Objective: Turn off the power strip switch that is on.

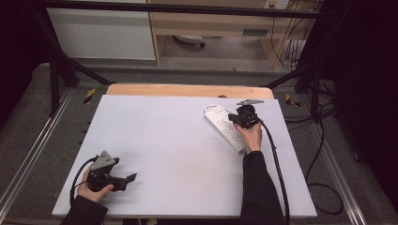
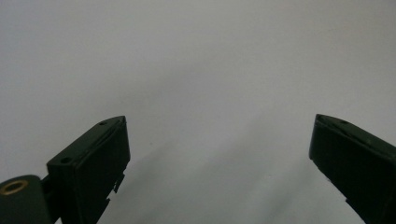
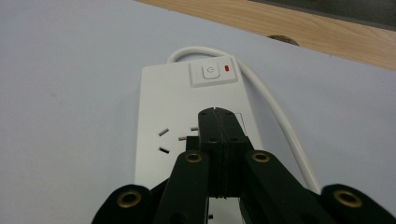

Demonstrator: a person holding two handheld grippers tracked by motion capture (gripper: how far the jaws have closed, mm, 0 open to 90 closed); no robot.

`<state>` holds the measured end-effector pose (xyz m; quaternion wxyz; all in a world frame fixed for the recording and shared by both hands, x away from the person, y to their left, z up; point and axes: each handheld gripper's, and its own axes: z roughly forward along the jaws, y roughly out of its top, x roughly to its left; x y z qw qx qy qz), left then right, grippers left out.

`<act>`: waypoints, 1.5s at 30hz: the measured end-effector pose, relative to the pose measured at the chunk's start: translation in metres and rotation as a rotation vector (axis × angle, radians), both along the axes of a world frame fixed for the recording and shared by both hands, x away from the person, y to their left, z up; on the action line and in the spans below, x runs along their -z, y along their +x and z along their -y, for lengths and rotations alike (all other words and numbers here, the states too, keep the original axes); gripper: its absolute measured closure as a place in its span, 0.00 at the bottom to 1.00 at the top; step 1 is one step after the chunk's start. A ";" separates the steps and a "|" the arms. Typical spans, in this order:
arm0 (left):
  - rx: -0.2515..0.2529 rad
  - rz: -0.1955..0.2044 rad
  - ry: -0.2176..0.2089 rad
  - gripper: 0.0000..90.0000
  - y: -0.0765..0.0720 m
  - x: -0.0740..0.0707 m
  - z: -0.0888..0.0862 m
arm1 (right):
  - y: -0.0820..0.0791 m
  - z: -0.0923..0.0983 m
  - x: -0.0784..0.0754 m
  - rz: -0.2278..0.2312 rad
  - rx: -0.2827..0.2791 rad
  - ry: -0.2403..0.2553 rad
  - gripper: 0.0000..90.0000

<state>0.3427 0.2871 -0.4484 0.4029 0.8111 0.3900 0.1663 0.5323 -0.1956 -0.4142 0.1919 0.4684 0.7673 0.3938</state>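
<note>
High view: white board [image 1: 169,140] covers wooden table [image 1: 187,90], grey floor [image 1: 28,117] around

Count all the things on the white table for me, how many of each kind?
Power strip: 1, white, with its cord
Grippers: 2, the left gripper and the right gripper
Total: 3

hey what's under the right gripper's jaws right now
A white power strip, lying on the table. The shut right gripper covers part of its sockets; whether the tips touch it is unclear.
</note>
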 end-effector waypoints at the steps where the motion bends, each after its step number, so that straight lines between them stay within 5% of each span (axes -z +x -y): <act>1: 0.000 0.000 0.000 0.06 0.000 0.000 0.000 | 0.001 -0.001 0.001 0.002 -0.001 0.002 1.00; 15: -0.002 0.000 0.003 0.06 0.000 0.000 0.000 | 0.009 -0.001 0.015 -0.018 0.019 -0.014 1.00; 45: -0.005 0.004 0.004 0.06 -0.001 -0.001 0.000 | 0.011 0.000 0.020 0.007 0.024 -0.005 1.00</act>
